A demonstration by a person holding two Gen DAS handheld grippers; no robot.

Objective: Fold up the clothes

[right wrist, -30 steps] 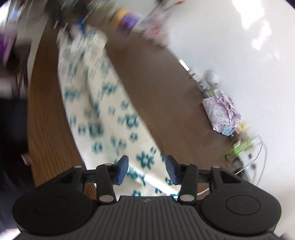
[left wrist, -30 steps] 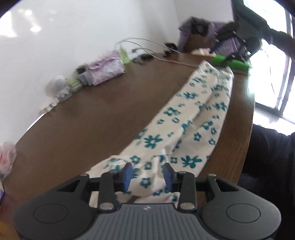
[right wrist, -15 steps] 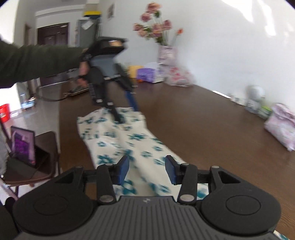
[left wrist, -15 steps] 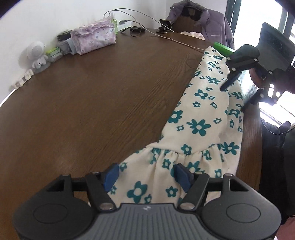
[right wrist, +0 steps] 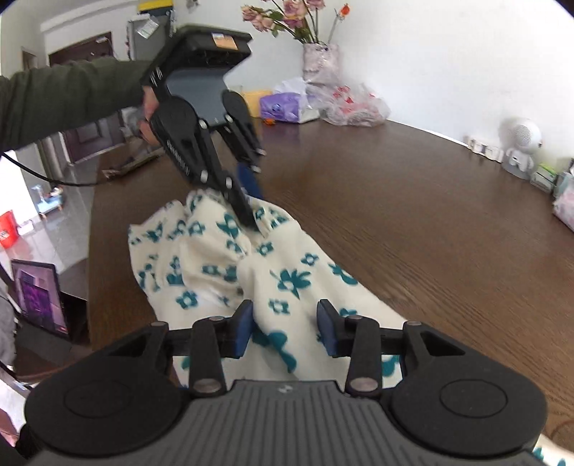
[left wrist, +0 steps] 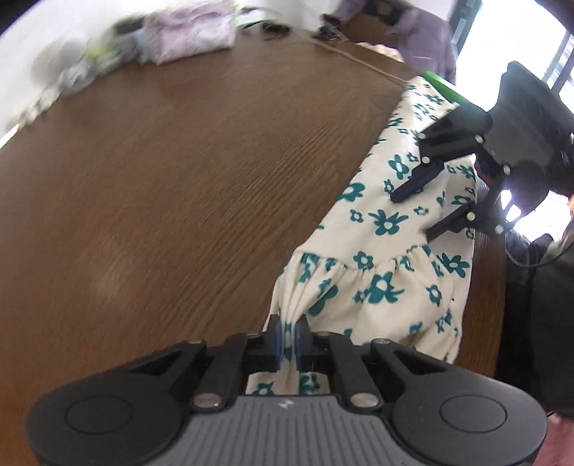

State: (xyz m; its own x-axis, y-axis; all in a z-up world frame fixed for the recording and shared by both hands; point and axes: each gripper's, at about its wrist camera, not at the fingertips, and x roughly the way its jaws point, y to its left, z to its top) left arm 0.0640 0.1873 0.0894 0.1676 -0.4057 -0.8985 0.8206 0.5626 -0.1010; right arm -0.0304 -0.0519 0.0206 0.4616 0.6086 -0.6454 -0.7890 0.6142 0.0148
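On the brown wooden counter [left wrist: 179,186] a cream floral garment [left wrist: 387,251] is lying along the edge, the left gripper [left wrist: 287,338] clenching its gathered hem while the right gripper [right wrist: 284,328] jaws are closing around cloth.

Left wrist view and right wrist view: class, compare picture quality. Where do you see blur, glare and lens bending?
Left wrist view: the clutter along the far wall is smeared by motion, the window at upper right is blown out white, and the table edge bows. Right wrist view: mostly sharp, flowers and white toy crisp, only the floral cloth near the fingers is soft; the table curves too.
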